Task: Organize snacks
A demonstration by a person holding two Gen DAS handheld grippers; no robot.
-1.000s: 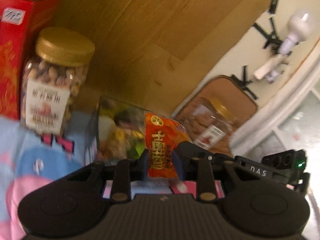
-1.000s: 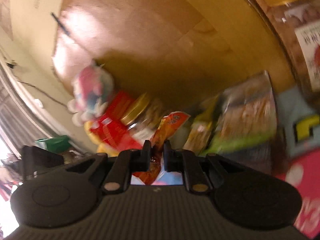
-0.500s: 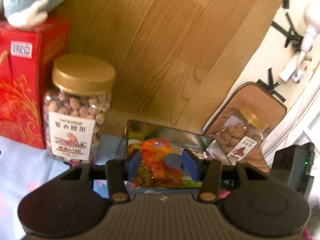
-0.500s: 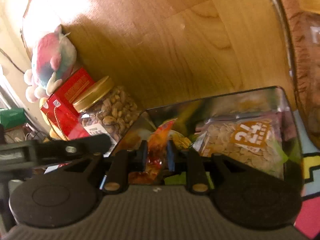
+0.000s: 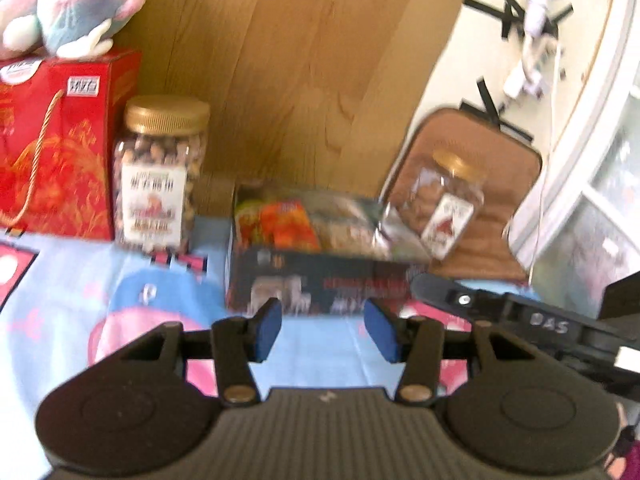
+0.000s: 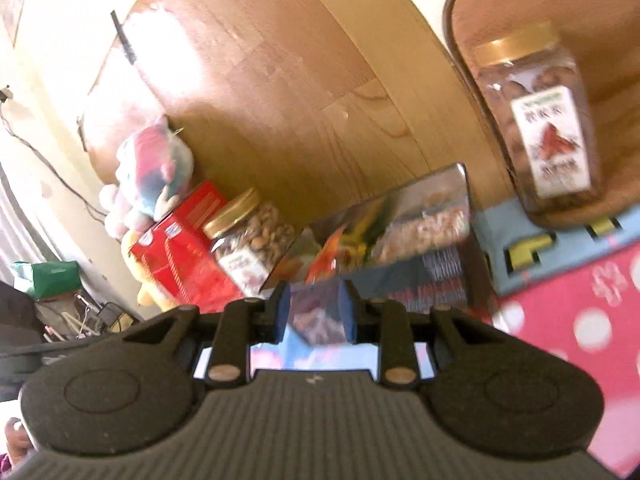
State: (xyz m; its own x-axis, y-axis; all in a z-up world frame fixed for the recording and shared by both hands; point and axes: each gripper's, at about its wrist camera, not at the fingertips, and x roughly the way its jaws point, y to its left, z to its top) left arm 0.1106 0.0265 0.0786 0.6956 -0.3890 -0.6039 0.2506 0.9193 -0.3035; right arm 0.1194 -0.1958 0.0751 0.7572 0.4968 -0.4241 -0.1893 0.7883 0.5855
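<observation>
Snack packets, orange and clear (image 5: 316, 226), lie inside the dark printed cardboard box (image 5: 320, 280).
Left claw (image 5: 322, 331) and right claw (image 6: 316, 312) both stand apart, apparently empty despite blur.

Patterned cloth (image 5: 80, 280): snack box (image 5: 320, 280), jar (image 5: 158, 176), red carton (image 5: 56, 152).

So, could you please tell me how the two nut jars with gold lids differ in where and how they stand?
The left jar stands upright on the patterned cloth, beside the red gift box; the right jar looks tilted and stands by the brown cushion. The left jar appears larger in the left wrist view. Both are clear, gold-lidded, white-labelled and full of nuts.
</observation>
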